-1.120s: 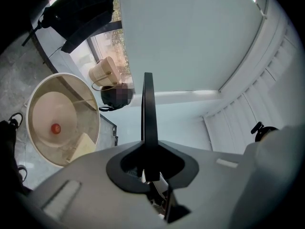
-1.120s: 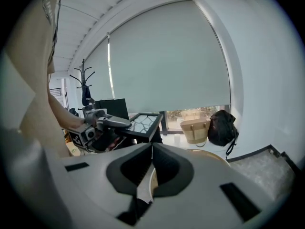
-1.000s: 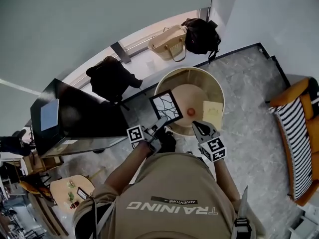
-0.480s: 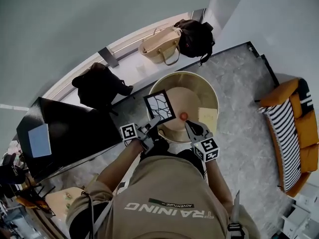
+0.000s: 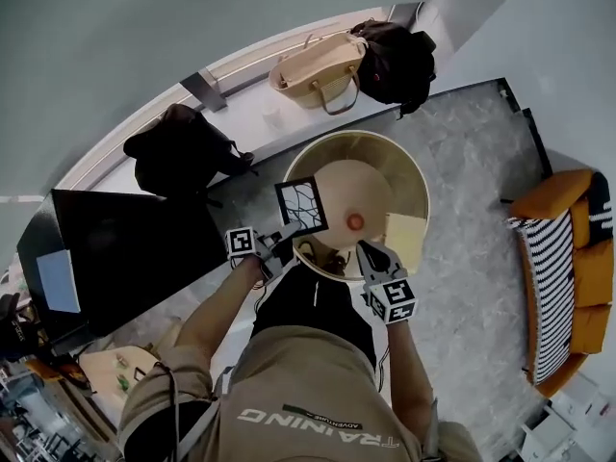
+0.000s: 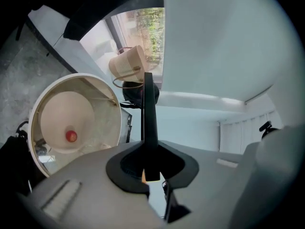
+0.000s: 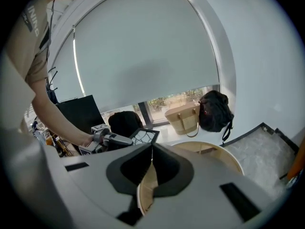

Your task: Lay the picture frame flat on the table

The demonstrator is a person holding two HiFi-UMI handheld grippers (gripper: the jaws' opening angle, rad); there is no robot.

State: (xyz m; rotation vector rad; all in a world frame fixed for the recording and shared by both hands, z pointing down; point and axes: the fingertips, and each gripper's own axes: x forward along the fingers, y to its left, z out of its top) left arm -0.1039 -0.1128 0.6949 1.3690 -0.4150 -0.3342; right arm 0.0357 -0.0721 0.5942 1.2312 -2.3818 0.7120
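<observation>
The picture frame (image 5: 300, 205), black with a white cracked pattern, is tilted up over the near-left rim of the round cream table (image 5: 409, 176). My left gripper (image 5: 287, 233) is shut on the frame's lower edge. In the left gripper view the frame (image 6: 148, 113) shows edge-on as a thin black bar clamped between the jaws of the left gripper (image 6: 148, 163). My right gripper (image 5: 371, 256) hovers at the table's near rim, shut and holding nothing. In the right gripper view the right gripper (image 7: 151, 162) has its jaws together, with the frame (image 7: 144, 137) beyond them.
A small red ball (image 5: 355, 221) and a yellow pad (image 5: 406, 239) lie on the table. A tan handbag (image 5: 318, 70) and black bags (image 5: 395, 56) sit on the window ledge. A black screen (image 5: 115, 258) stands at the left, an orange striped sofa (image 5: 568, 277) at the right.
The head camera has shifted, so the whole scene sits differently in view. The frame stays held up at the table's left rim. Both grippers keep their places by the table.
</observation>
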